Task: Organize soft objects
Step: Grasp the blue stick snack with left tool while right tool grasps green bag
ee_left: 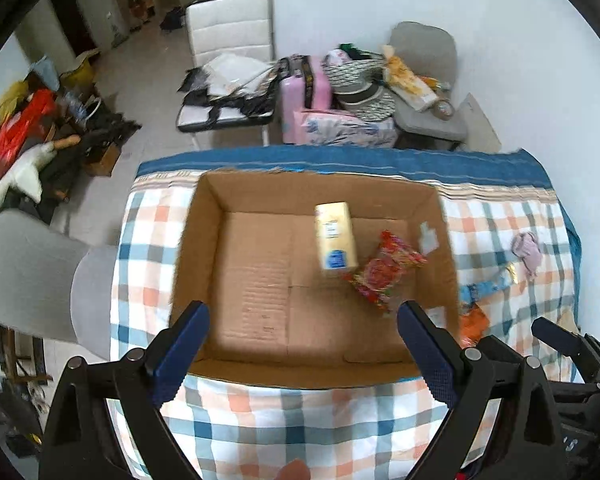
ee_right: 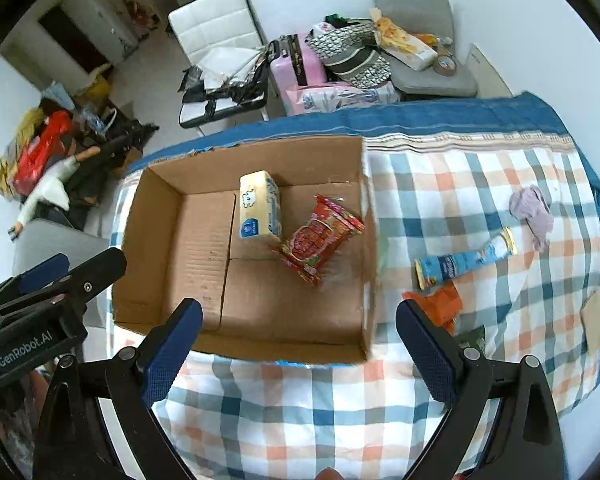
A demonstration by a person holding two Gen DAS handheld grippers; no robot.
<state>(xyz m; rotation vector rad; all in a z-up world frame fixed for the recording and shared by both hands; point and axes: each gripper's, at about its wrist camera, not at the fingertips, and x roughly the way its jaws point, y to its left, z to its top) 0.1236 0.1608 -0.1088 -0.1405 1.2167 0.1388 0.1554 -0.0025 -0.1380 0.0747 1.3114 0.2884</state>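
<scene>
An open cardboard box (ee_left: 260, 280) (ee_right: 172, 248) lies on the checked cloth. Inside it are a yellow tissue pack (ee_left: 335, 240) (ee_right: 259, 210) and a red snack bag (ee_left: 384, 276) (ee_right: 320, 238). To the box's right lie a blue snack packet (ee_right: 464, 260) (ee_left: 484, 286), an orange wrapper (ee_right: 440, 304) (ee_left: 474, 320) and a small lilac cloth (ee_right: 532, 210) (ee_left: 526, 250). My left gripper (ee_left: 302, 344) is open and empty over the box's near edge. My right gripper (ee_right: 298, 340) is open and empty over the box's near right corner. The left gripper also shows in the right wrist view (ee_right: 56, 276).
The table (ee_right: 500, 152) has a blue border at its far edge. Beyond it stand a white chair (ee_left: 228, 40), a pink suitcase (ee_left: 300, 92) and a grey chair (ee_left: 428, 80) piled with things. A grey chair (ee_left: 32, 272) stands left. A brown card (ee_right: 596, 320) lies at the right edge.
</scene>
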